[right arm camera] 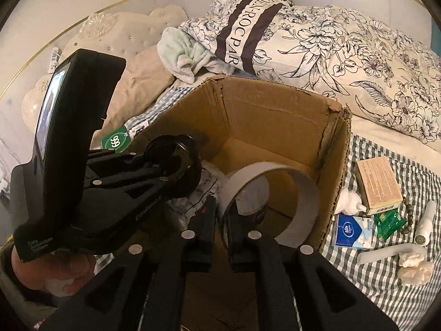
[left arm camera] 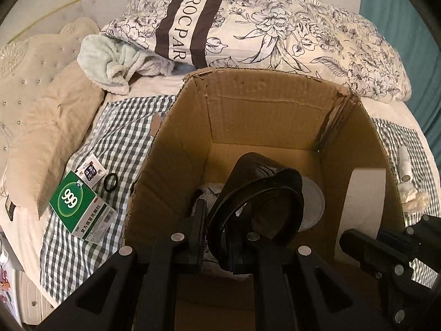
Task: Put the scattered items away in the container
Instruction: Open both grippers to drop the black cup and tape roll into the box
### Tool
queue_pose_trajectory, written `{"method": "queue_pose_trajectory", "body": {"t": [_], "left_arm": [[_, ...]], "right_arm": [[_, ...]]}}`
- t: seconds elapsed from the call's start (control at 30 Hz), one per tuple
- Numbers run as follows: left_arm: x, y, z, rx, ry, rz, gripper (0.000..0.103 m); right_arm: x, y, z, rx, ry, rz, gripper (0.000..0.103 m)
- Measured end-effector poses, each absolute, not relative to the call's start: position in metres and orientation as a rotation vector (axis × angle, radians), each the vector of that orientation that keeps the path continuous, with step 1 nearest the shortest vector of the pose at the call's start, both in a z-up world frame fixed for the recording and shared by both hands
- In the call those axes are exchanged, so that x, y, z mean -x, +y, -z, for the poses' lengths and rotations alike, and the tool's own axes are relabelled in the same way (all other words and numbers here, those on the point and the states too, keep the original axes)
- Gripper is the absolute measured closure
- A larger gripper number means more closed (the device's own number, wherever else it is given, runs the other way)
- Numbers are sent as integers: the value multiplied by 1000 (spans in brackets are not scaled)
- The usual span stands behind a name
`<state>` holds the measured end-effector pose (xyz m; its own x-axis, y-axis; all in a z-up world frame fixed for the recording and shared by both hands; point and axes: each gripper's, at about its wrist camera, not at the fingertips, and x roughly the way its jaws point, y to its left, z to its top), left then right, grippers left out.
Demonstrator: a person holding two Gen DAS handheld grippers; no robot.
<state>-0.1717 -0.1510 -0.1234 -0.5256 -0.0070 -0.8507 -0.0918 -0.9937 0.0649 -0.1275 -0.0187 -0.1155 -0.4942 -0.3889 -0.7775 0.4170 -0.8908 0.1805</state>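
Both grippers over brown cardboard box (left arm camera: 275, 115): left gripper (left arm camera: 217, 220) clamped on black ring-shaped lens hood (left arm camera: 259, 207), right gripper (right arm camera: 222, 215) clamped on wide grey tape roll (right arm camera: 275, 193). Deposit step; next, release both inside.

You can read "999" in white on the green box (left arm camera: 80, 208), and "ROC PAR" down the dark-striped band of the floral pillow (left arm camera: 187, 19). Your left gripper (right arm camera: 176, 162) carries "Data Acquisition System" and "GenRobot.AI" in white.

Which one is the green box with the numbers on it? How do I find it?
Find the big cardboard box on the checked cloth. Just left of it, beside the beige pillow, lies the green box. It alone shows a white 999 in a circle.
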Motion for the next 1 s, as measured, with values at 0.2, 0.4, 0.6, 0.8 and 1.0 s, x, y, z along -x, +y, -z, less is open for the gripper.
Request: {"method": "queue_pose_trajectory", "body": {"t": [0.2, 0.4, 0.6, 0.8, 1.0], "left_arm": [[167, -149, 114, 1495, 148, -2700, 49], [161, -151, 97, 1452, 109, -2723, 45], [154, -147, 74, 1366, 94, -2759, 45], [148, -137, 55, 1301, 104, -2772, 45], [143, -122, 42, 1251, 133, -2769, 45]], "right_arm": [[126, -15, 114, -1236, 45, 2397, 66], [118, -6, 99, -1169, 17, 2437, 51], [108, 4, 75, -1079, 13, 2504, 50], [102, 20, 60, -1031, -19, 2561, 50], [95, 38, 47, -994, -48, 2605, 50]]}}
